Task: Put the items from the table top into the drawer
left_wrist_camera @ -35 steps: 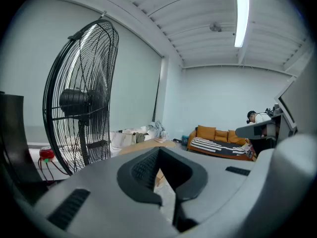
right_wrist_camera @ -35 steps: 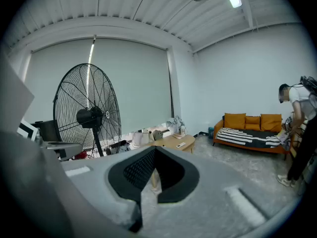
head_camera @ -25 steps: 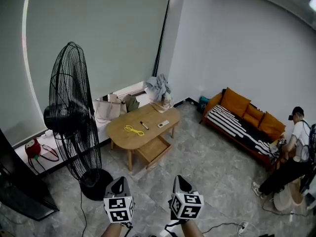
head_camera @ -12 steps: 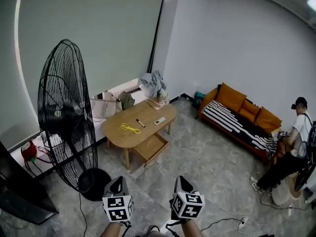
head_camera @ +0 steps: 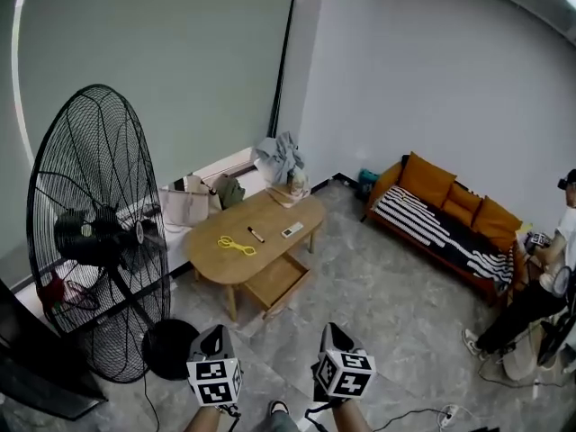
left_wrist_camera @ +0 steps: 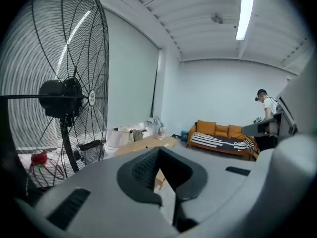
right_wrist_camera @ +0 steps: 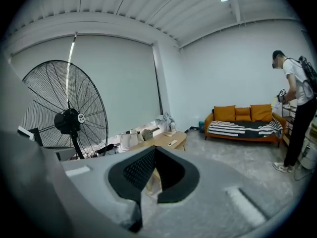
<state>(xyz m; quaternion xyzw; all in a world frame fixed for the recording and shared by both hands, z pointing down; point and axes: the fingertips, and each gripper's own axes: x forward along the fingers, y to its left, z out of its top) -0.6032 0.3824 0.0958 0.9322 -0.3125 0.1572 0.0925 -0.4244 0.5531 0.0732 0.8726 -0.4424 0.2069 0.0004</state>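
My left tool (head_camera: 216,331) and right tool (head_camera: 331,329) are both pressed together, holding nothing. Bare floor (head_camera: 378,300) lies open between me and the table (head_camera: 270,252). A big fan (head_camera: 90,241) stands close on my left, and a sofa (head_camera: 445,219) is far off on the right. On the table lie a yellow thing (head_camera: 236,244), a black pen (head_camera: 256,234) and a white remote (head_camera: 292,229). The drawer (head_camera: 274,279) under the table is pulled out. The head view shows it well, but my tools mostly cover it in their own views.

no legible text, no labels, no numbers anywhere
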